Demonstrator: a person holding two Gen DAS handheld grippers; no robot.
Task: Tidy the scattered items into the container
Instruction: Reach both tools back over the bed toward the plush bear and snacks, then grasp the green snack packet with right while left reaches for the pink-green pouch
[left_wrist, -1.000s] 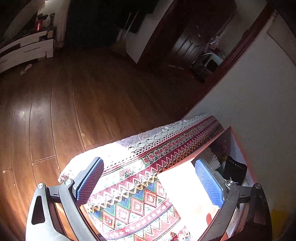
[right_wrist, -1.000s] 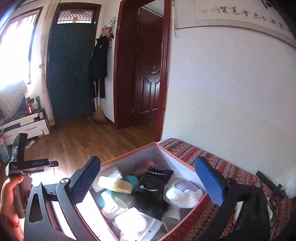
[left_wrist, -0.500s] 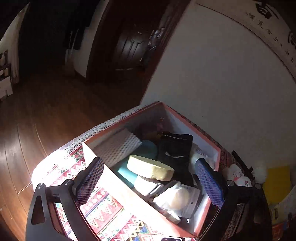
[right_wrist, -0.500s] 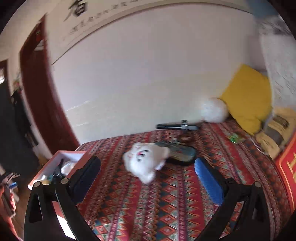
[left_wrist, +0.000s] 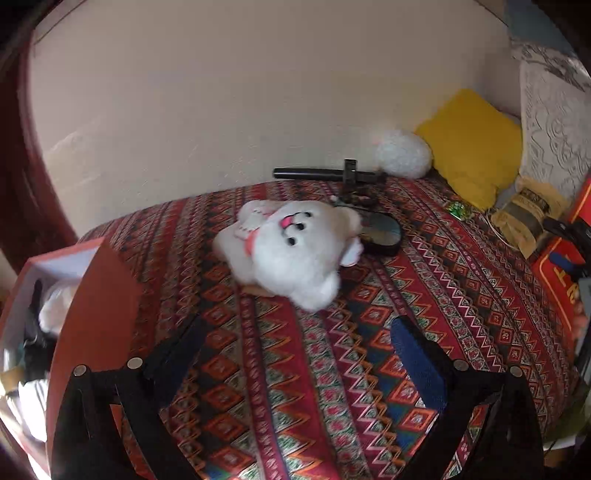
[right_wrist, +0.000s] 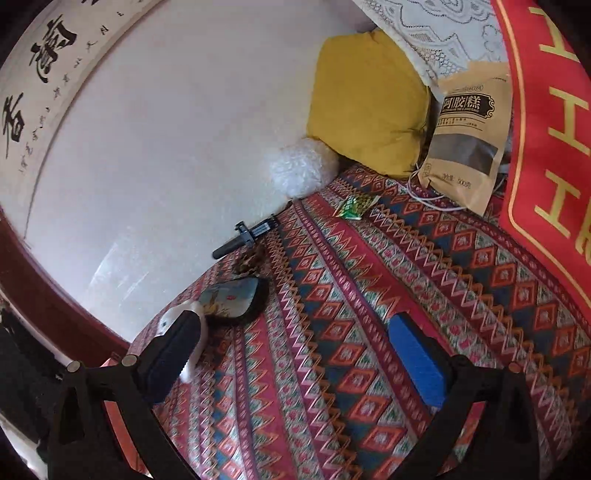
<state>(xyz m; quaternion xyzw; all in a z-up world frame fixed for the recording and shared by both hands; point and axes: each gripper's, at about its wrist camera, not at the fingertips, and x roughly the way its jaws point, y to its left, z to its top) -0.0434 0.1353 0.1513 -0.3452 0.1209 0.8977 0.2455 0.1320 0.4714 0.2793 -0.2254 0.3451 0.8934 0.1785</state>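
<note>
A lived-in home, a bedroom or sitting room by the look of it. Patterned woven cover (left_wrist: 295, 369) spread over a bed or couch against a plain wall (left_wrist: 221, 110). Yellow cushion (left_wrist: 472, 147) and lace-covered pillow (left_wrist: 554, 122) propped in the corner. White plush toy (left_wrist: 291, 251) and hand mirror (left_wrist: 382, 234) lying on the cover. Framed calligraphy (right_wrist: 40, 74) hung on the wall. Dark red wooden door frame (left_wrist: 22, 184) at the left. Kraft snack pouch (right_wrist: 465, 140) and red gift box (right_wrist: 546, 129) heaped at the far end.
</note>
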